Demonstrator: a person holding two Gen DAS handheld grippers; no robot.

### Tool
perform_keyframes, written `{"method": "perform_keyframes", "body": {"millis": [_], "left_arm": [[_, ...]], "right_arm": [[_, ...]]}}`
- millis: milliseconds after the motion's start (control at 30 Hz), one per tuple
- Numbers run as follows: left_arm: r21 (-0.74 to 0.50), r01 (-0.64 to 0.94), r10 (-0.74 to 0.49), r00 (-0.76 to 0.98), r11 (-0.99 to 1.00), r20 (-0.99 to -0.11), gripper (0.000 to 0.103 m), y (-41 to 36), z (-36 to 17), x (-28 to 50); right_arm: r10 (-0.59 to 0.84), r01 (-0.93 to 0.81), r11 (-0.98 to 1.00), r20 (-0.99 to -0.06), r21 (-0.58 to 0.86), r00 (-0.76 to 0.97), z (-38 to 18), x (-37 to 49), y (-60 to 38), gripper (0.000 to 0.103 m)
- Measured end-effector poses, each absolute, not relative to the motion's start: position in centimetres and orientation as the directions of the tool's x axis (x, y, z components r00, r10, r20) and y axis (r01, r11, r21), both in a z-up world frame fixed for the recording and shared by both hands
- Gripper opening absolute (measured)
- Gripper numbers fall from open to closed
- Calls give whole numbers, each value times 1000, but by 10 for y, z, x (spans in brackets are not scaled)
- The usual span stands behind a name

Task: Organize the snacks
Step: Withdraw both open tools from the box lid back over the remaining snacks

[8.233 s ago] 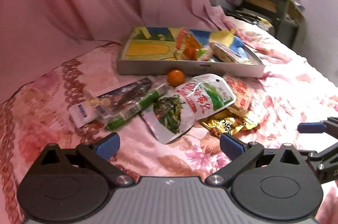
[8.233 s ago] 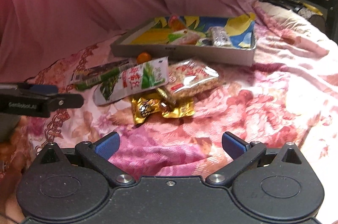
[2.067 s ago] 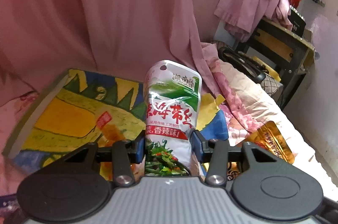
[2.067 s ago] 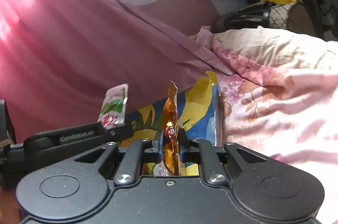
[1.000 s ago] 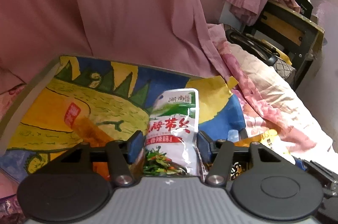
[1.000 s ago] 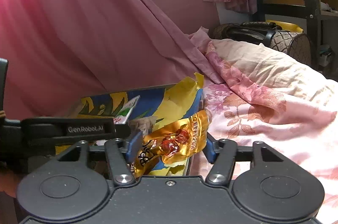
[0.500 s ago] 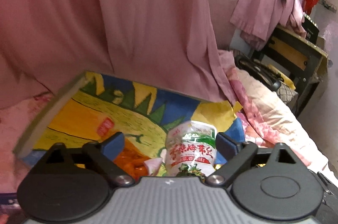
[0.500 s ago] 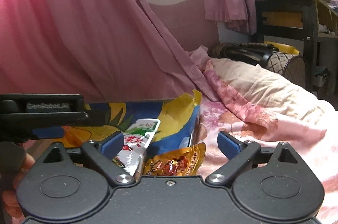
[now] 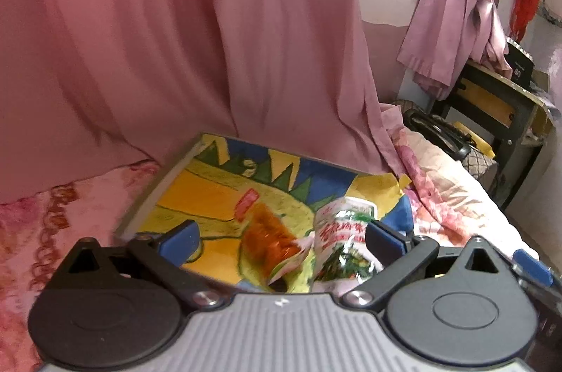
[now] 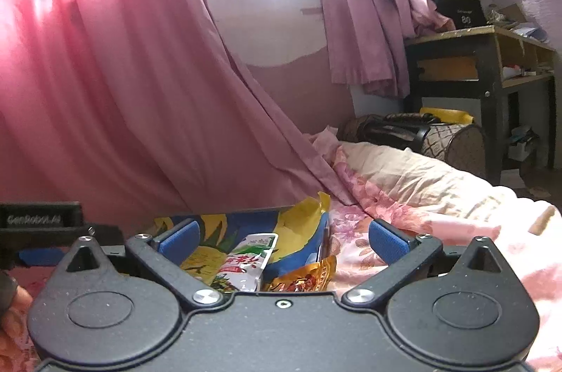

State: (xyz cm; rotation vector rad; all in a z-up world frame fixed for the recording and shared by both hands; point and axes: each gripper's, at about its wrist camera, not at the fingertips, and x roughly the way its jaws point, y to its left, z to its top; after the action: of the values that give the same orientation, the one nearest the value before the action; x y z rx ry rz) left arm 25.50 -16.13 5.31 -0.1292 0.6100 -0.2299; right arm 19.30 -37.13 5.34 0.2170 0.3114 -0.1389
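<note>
A shallow box (image 9: 210, 193) with a yellow, blue and green picture inside lies on the flowered bedspread. The white and green seaweed pouch (image 9: 342, 238) lies in its right part, next to an orange snack bag (image 9: 268, 240). My left gripper (image 9: 281, 235) is open and empty, just above them. In the right wrist view the seaweed pouch (image 10: 247, 263) and the gold snack pouch (image 10: 305, 277) lie at the box's right end (image 10: 302, 224). My right gripper (image 10: 282, 240) is open and empty above them.
Pink curtains (image 9: 175, 38) hang close behind the box. A dark wooden desk (image 10: 481, 70) and a dark bag (image 10: 414, 130) stand at the right beyond the bed. The left gripper's body (image 10: 38, 224) shows at the left of the right wrist view.
Both grippers have let go of their pouches and opened wide. The seaweed pouch and the gold pouch now lie in the box. Both grippers have lifted and drawn back a little.
</note>
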Motion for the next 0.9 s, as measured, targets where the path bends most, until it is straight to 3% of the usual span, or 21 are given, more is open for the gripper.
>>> {"method": "perform_keyframes", "body": {"millis": [533, 900], "left_arm": [[-117, 163, -200, 771, 980, -605, 103, -99, 51, 158], [-22, 184, -153, 740, 983, -655, 103, -77, 23, 129]], "right_arm": [[-46, 100, 981, -296, 168, 954, 66, 118, -324, 102], [48, 25, 986, -425, 165, 904, 46, 100, -294, 102]]}}
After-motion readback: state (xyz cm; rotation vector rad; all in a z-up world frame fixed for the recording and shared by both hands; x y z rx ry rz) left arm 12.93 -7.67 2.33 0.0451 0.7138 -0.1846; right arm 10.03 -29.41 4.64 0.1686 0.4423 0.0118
